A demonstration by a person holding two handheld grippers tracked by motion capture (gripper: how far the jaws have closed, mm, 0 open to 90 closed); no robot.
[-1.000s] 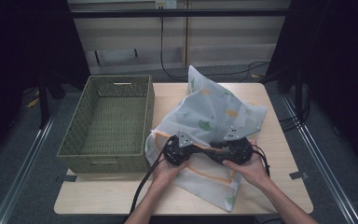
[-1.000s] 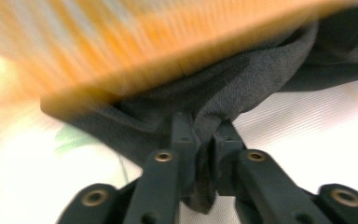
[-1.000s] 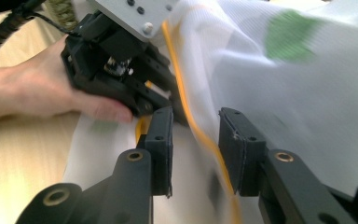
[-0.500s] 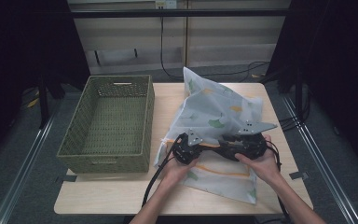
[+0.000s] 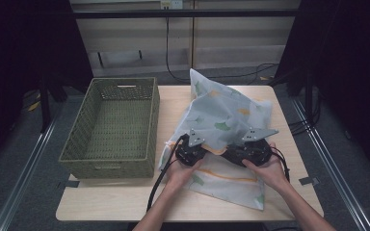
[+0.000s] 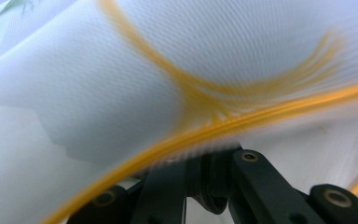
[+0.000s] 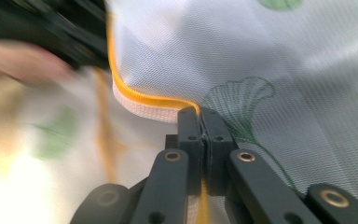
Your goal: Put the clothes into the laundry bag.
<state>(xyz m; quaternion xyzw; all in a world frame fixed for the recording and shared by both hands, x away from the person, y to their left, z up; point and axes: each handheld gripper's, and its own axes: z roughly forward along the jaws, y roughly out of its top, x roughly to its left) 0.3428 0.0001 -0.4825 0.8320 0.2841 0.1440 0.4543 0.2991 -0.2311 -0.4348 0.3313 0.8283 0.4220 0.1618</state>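
Right gripper (image 7: 200, 122) clamped on cloth (image 5: 226, 115) hem (orange-edged), left gripper (image 5: 191, 150) likewise pinching it.

Pale mesh cloth (image 6: 242, 42) lay draped close across the lens, its fine weave sharp near the top and blurred lower down. An orange trim band (image 6: 200, 133) ran along its edge from the lower left up to the right, and a thinner orange line curved away from it across the cloth above. The left gripper (image 6: 209, 165) rose from the bottom, its black jaws drawn together with the trimmed edge of the cloth pinched between them.
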